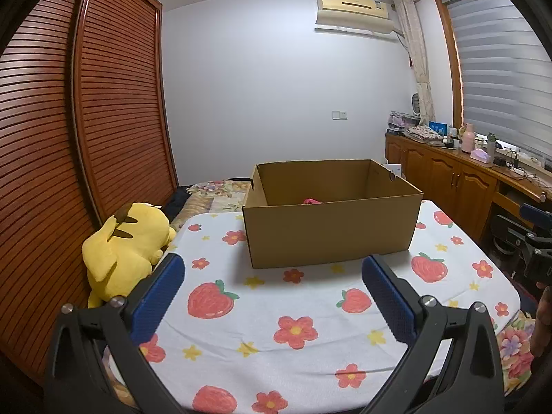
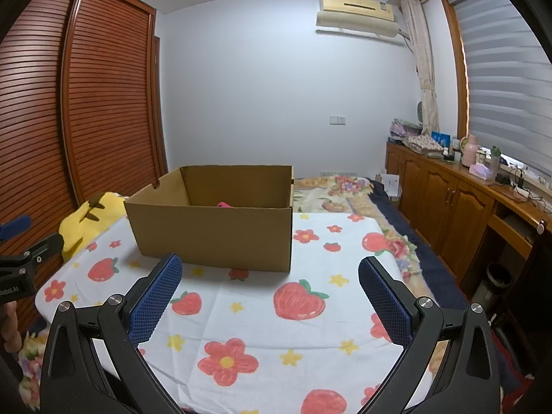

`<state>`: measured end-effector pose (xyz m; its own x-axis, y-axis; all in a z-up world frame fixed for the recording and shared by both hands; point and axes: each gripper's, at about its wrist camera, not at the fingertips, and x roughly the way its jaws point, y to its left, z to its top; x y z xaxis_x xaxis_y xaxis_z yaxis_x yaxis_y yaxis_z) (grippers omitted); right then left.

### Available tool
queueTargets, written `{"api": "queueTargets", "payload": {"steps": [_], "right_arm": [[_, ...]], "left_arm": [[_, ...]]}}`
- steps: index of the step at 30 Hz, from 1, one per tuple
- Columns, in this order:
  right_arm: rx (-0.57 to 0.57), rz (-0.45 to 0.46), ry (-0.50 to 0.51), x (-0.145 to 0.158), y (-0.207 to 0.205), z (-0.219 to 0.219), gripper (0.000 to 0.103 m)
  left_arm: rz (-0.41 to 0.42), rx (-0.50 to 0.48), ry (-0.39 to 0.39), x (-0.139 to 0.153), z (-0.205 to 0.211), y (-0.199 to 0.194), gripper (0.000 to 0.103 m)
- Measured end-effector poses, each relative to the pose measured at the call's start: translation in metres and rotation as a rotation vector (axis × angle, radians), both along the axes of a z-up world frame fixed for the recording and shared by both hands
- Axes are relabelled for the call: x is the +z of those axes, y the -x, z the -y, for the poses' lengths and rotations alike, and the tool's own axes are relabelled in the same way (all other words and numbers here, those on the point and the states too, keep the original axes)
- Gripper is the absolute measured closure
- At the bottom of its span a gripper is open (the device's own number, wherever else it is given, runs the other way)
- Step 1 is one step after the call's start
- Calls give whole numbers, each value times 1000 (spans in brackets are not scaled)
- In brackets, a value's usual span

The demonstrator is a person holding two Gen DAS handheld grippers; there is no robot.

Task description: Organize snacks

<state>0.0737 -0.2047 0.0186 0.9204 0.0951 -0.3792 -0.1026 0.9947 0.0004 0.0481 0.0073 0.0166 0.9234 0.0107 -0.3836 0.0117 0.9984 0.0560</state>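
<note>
Both tools hang released over a cloth-covered surface, each with its blue-padded fingers spread wide and nothing between them. Left tool (image 1: 272, 276) sits above the near edge of the strawberry-and-flower cloth (image 1: 276, 338), and right tool (image 2: 270, 277) hovers beside it at about the same height.

Straight ahead, toward the far edge of the cloth, stands an open cardboard box (image 1: 331, 231). Inside it, low against the near wall, a small pink item (image 1: 311, 201) peeks above the rim; it is probably a snack, but too little shows to be sure. No other snacks are visible on the cloth in either view.

A yellow plush toy (image 1: 127, 241) lies off the left edge of the cloth, beside a slatted wooden wardrobe (image 1: 69, 120).

Likely risks from here: the box looks light and nearly empty, so a tool reaching over its near wall could push it along the cloth or tip it. The cloth itself may bunch or slide under a dragged finger. The pink item lies mostly hidden, so a reach for it would be partly blind and could miss or crush it.
</note>
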Motion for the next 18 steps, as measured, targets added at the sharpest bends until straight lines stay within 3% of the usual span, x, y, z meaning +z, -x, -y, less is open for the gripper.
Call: {"api": "queueTargets", "payload": {"steps": [18], "right_arm": [[-2,7,1,0,0,-3,0]], "left_arm": [[-1,-1,-2,0,1,1,0]]}}
